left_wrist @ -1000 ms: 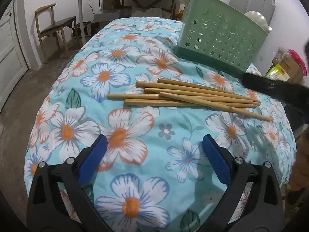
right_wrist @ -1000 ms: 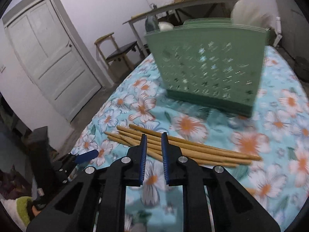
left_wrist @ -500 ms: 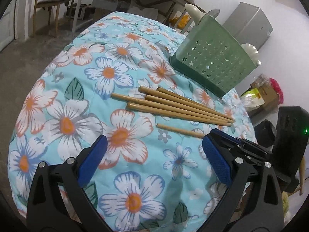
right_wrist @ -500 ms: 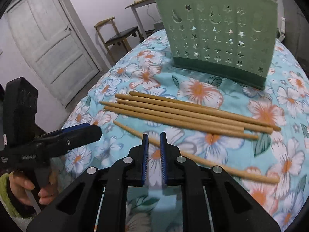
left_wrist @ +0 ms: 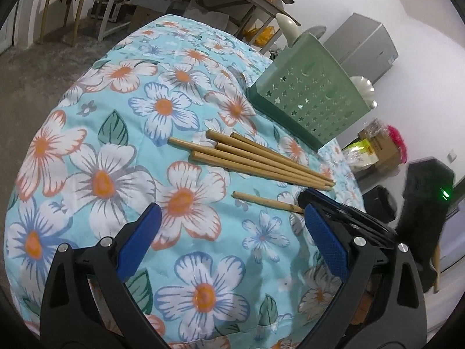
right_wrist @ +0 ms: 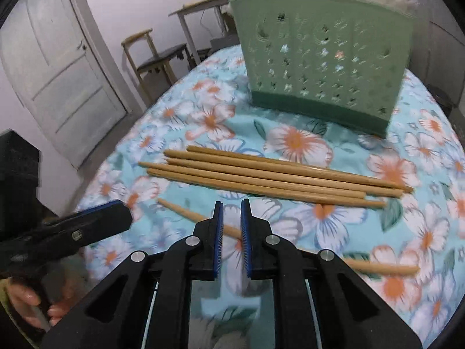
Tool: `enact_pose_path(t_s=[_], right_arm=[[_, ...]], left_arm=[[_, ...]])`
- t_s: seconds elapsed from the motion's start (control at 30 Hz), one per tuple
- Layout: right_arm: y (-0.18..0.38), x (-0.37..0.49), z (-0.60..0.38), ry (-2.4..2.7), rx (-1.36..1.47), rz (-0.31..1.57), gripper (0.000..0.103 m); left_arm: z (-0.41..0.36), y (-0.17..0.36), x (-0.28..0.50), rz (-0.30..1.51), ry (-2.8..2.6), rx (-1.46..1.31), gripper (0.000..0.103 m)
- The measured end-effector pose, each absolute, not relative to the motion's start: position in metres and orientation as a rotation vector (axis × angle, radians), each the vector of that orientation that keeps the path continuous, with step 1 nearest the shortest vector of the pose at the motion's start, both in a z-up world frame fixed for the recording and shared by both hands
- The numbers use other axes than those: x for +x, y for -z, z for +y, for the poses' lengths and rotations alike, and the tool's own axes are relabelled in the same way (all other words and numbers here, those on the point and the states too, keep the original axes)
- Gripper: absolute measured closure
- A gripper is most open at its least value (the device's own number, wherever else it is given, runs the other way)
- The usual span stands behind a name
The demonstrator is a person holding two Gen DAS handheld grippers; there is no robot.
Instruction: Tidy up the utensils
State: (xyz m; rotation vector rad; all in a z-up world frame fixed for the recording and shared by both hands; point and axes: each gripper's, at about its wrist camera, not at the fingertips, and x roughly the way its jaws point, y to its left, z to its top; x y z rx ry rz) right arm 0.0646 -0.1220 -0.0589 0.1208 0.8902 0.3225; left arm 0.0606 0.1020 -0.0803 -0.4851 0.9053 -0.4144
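The right gripper (right_wrist: 232, 226), jaws nearly pressed together, straddles the lone tapered wooden chopstick (right_wrist: 377, 265) lying crosswise under them; left gripper (left_wrist: 229, 234) spread wide, empty. Light, stiff, smooth: likely rolls, so pinch mid-shaft

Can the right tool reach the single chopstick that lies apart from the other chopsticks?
Probably yes. The single chopstick lies alone on the cloth, crossing just ahead of the right tool, whose narrow gap must widen first.
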Motion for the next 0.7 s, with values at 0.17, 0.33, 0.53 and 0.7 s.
enact_pose_path(t_s=[0.17,0.33,0.53,0.7], right_arm=[[0.037,0.032,-0.155,-0.276,0.178,0.829,0.083],[0.046,0.001,-0.188,-0.249,0.253,0.842,0.074],[0.069,-0.014,-0.222,-0.25,0.407,0.868,0.067],[0.07,-0.013,-0.237,-0.264,0.473,0.863,0.059]], left_arm=[[0.1,0.08,0.06,0.905,0.403,-0.487,0.008],[0.092,0.078,0.06,0.905,0.344,-0.462,0.008],[0.075,0.075,0.062,0.928,0.272,-0.348,0.008],[0.065,0.067,0.055,0.93,0.27,-0.288,0.008]])
